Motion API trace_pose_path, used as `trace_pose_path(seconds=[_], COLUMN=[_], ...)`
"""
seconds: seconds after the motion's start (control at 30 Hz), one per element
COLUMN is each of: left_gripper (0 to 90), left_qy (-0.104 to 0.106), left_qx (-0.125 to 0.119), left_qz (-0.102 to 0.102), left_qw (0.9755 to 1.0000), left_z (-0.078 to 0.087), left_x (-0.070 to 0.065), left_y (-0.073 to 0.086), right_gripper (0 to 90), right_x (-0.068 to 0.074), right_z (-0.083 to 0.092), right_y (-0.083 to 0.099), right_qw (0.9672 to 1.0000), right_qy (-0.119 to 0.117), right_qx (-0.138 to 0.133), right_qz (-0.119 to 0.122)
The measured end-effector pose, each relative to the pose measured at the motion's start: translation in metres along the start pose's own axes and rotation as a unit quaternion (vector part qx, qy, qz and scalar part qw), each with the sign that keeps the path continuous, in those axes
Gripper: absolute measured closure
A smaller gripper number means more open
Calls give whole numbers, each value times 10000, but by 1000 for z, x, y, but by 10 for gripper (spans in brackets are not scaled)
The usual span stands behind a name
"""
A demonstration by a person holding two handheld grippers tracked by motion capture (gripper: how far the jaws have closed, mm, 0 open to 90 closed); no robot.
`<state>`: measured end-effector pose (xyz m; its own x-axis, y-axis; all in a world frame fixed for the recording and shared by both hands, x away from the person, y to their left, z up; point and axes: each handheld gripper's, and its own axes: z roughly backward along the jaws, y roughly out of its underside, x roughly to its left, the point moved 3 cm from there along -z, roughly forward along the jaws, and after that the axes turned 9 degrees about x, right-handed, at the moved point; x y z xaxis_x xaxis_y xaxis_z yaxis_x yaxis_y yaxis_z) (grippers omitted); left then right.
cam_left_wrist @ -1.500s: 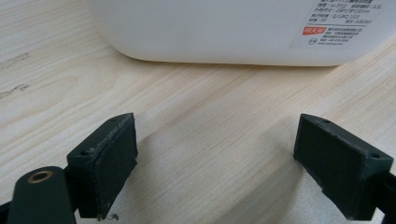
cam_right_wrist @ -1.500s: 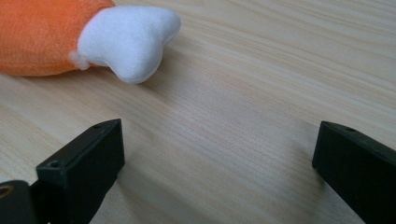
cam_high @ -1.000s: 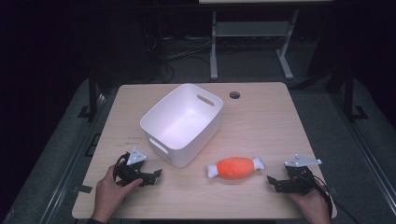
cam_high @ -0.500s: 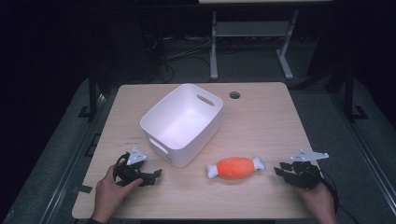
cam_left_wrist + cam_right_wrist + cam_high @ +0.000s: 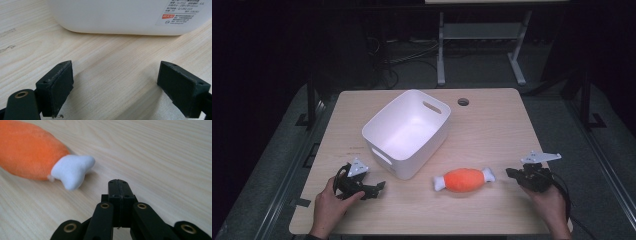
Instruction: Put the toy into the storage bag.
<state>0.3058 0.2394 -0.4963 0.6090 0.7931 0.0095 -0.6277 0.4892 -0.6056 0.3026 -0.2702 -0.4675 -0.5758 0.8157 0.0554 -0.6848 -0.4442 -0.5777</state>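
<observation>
Revealing a label [image 5: 180, 15], left tool's [image 5: 113, 82] view.

The left gripper [image 5: 115, 87] holds its jaws wide apart over bare table [image 5: 105, 60], facing the white bin [image 5: 120, 15].

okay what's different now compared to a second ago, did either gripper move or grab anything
The right gripper has just closed its jaws with nothing between them; they are pressed together short of the orange plush toy, which it has not taken hold of. In the high view that hand has shifted slightly outward and up. The left gripper stays open beside the white bin; toy and bin lie as before.
</observation>
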Motion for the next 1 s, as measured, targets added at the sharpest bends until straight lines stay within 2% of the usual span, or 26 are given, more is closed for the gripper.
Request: trace_pose_path(seconds=[0.6, 1.0], left_gripper=[125, 125], left_qy=[-1, -2], left_qx=[2, -1], left_qz=[0, 3], left_qw=[10000, 10000], left_z=[0, 0], left_x=[0, 0], left_y=[0, 0], right_gripper=[896, 896], right_x=[1, 7], right_z=[-15, -36], right_y=[-38, -57], right_qw=[9996, 9991], right_qy=[-111, -267], right_qx=[-68, 0], right_qz=[251, 344])
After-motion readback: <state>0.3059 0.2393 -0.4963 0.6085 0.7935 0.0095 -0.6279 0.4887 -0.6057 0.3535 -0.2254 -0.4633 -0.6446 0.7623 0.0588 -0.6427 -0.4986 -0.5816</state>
